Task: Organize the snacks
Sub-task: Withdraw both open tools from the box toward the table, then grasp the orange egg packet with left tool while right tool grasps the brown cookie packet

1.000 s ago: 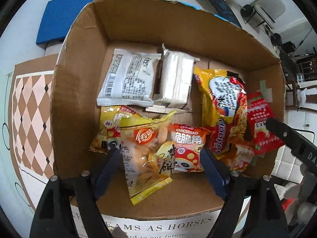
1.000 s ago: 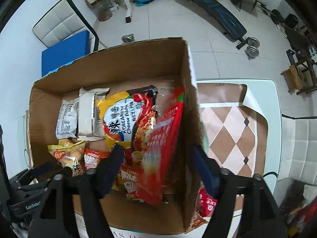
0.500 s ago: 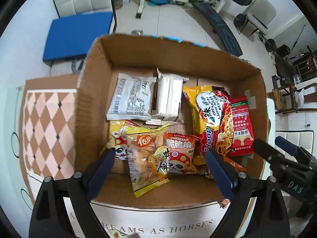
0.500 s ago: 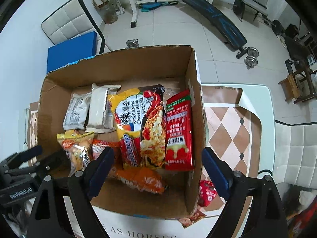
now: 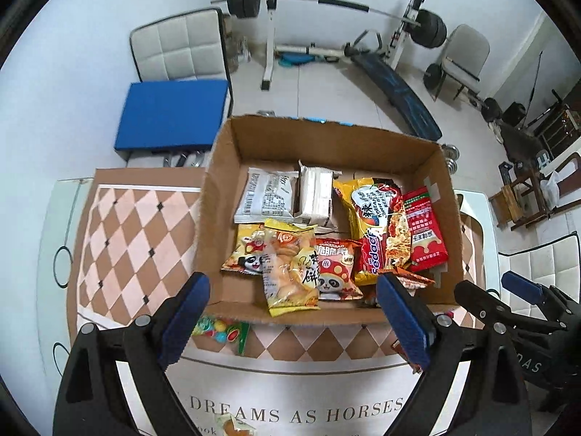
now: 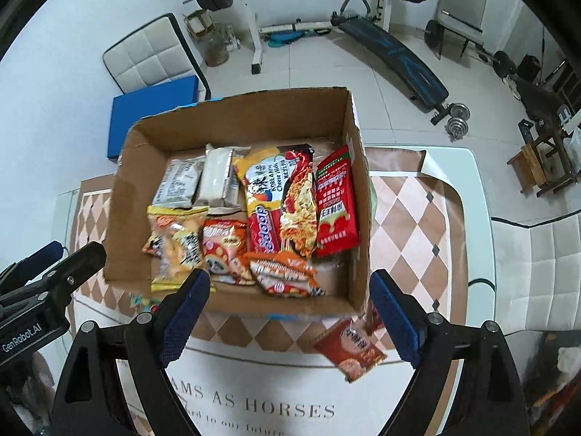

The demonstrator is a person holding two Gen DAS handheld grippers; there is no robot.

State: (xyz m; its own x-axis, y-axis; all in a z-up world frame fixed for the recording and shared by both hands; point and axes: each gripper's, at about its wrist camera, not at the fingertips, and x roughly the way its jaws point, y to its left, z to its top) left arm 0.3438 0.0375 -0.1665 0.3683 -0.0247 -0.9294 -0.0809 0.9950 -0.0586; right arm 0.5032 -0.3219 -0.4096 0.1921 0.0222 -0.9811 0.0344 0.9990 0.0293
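A cardboard box (image 5: 225, 152) (image 6: 352, 138) on the table holds several snack packs: white wrapped packs, a yellow noodle pack (image 5: 366, 218) (image 6: 272, 196), a red pack (image 5: 425, 232) (image 6: 334, 203) and a yellow biscuit bag (image 5: 287, 269) (image 6: 174, 247). My left gripper (image 5: 292, 318) is open and empty, above the box's near edge. My right gripper (image 6: 290, 312) is open and empty, held back from the box. A red-brown snack packet (image 6: 350, 348) lies on the table outside the box, near the right gripper's right finger. A colourful candy packet (image 5: 221, 328) lies in front of the box.
The table carries a checkered mat (image 5: 123, 232) (image 6: 410, 225) with printed text. Another snack pack (image 5: 232, 427) shows at the bottom edge. White chairs (image 6: 533, 265), a blue mat (image 5: 170, 116) and gym equipment (image 6: 392, 47) stand around the table.
Both grippers have drawn back and up from the box. The red pack that my right gripper held over the box now lies inside it, beside the noodle pack.
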